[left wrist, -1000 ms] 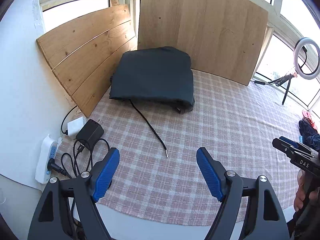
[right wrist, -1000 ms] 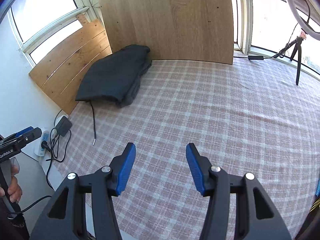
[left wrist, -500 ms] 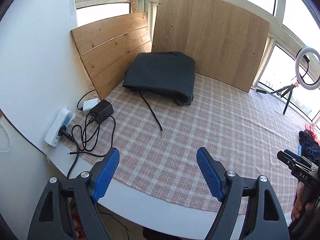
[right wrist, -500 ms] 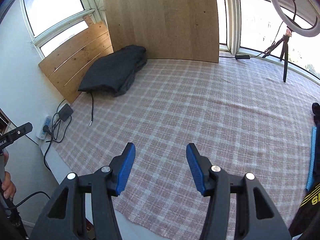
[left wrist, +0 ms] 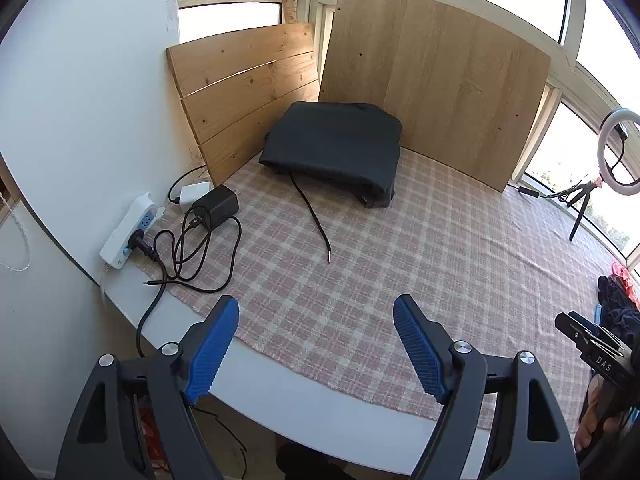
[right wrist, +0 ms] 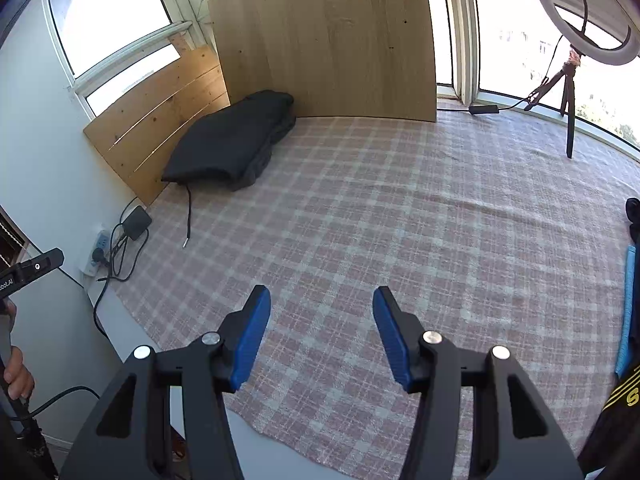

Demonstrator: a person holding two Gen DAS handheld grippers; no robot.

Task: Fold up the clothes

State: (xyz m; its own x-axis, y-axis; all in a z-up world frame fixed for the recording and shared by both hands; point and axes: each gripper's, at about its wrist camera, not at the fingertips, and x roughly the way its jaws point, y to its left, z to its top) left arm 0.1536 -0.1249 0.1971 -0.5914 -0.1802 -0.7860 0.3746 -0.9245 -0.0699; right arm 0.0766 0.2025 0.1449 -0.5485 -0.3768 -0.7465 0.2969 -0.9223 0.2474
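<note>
Your left claw (left wrist: 316,348) is spread wide, nothing between the blue pads (left wrist: 210,354), hanging over the near edge of the desk (left wrist: 280,376). Your right claw (right wrist: 321,334) is also spread and empty, above the pink plaid cloth (right wrist: 400,220) that covers the desk. The folded black garment (left wrist: 336,144) sits at the far left corner of the cloth, touching the slatted pine board (left wrist: 244,92) on its left and the big oak-look panel (left wrist: 436,72) behind it. A black drawstring (left wrist: 310,212) trails from under it toward you, metal tip lying on the cloth. Left of the garment, near the wall: white power strip (left wrist: 128,236), black adapter (left wrist: 216,206), white charger (left wrist: 194,196), looped cables. Ring light on tripod (right wrist: 576,20) stands at the far right by the window. Dark clothes (left wrist: 618,312) are piled at the right edge, well apart from both claws; something red lies beside them, can't tell what. Your hand (right wrist: 16,372) grips the left handle at the right view's edge.
</note>
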